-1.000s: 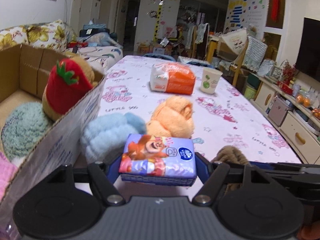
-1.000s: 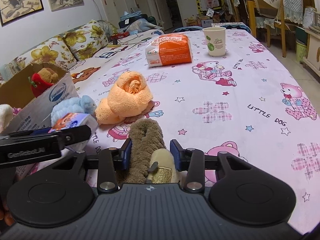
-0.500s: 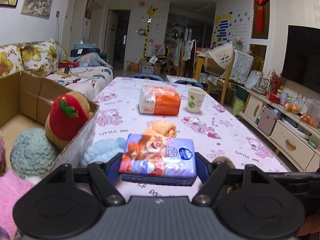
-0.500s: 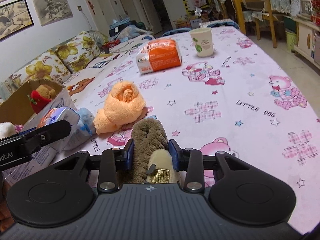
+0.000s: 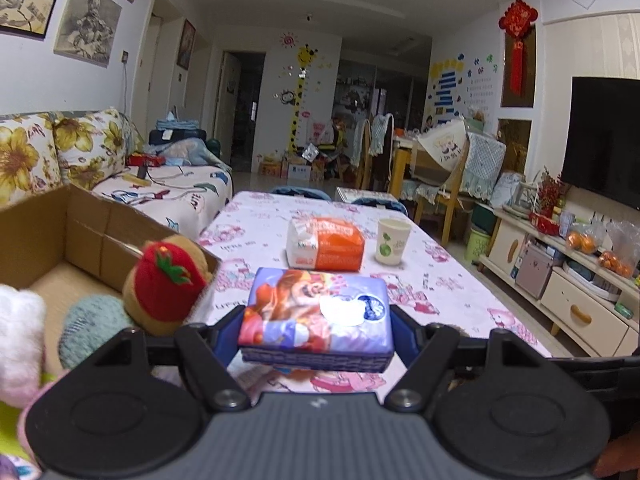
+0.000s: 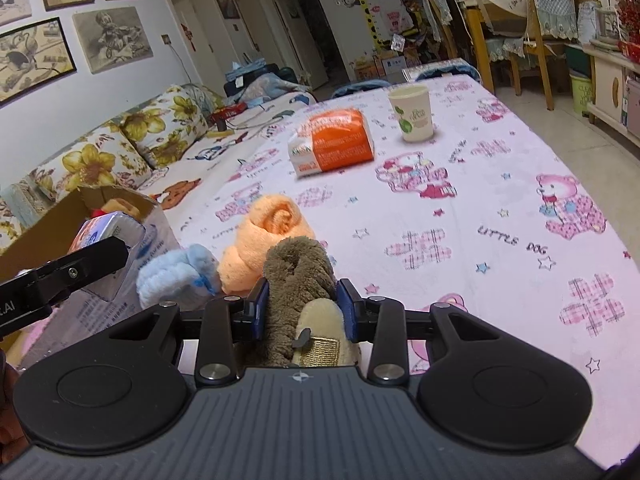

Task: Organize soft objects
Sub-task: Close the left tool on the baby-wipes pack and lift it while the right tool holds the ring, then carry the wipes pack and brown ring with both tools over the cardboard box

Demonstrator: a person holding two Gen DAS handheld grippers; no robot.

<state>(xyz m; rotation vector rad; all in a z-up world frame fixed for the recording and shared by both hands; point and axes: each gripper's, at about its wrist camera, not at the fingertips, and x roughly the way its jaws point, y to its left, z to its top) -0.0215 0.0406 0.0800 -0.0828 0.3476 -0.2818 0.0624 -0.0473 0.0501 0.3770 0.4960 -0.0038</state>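
- Cardboard box (image 5: 92, 220) sat to my left, open top, w/ the strawberry plush (image 5: 166, 284), a teal knit ball (image 5: 94, 328) and something white and fluffy already inside. That was the relation the coming move turned on: box lay left of both tools, and the left one was much the nearer.
- Table (image 6: 460, 200) ran away ahead of me; the orange pack (image 6: 334, 142) and paper cup (image 6: 412, 114) stood well apart at the far end, untouched.
- Left gripper (image 5: 316, 322) was clamped on the tissue pack (image 5: 316, 316), pack's long axis crosswise between the fingers, lifted off the cloth. From the right wrist cam it looked to be at or over the box's near wall; fisheye made that hard to call, so prob. not yet fully above the opening.
- Right gripper (image 6: 302, 312) was squeezed on the brown plush (image 6: 298, 280), its length running fwd along the fingers, low over the table, right of the box.
- Orange towel roll (image 6: 266, 232) and blue fluffy bundle (image 6: 180, 276) lay just ahead-left of the right tool, beside the box wall, both not yet picked up.
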